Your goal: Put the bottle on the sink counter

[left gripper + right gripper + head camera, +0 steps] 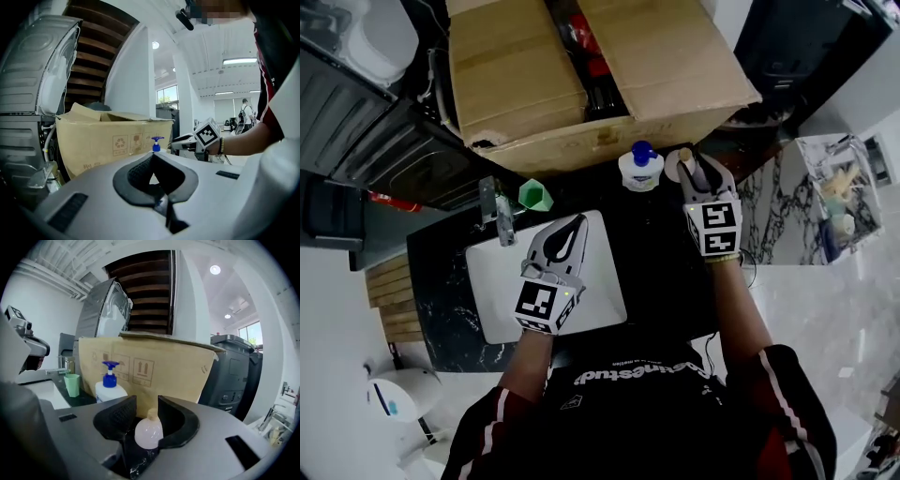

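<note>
A small round clear bottle (149,432) with a cork-coloured top stands upright on the dark marbled sink counter (661,253), close in front of the cardboard box (581,66). My right gripper (146,401) is around it, and a gap shows between the left pad and the bottle, so the jaws are open. In the head view the bottle (683,157) peeks out at the tip of the right gripper (697,171). My left gripper (577,223) hovers over the white sink basin (492,281), shut and empty, and its tips (152,157) meet in its own view.
A white pump bottle with a blue head (640,169) stands just left of the small bottle. A green cup (534,194) and the faucet (500,214) sit at the sink's back edge. The large open box blocks the far side. A marble surface lies to the right.
</note>
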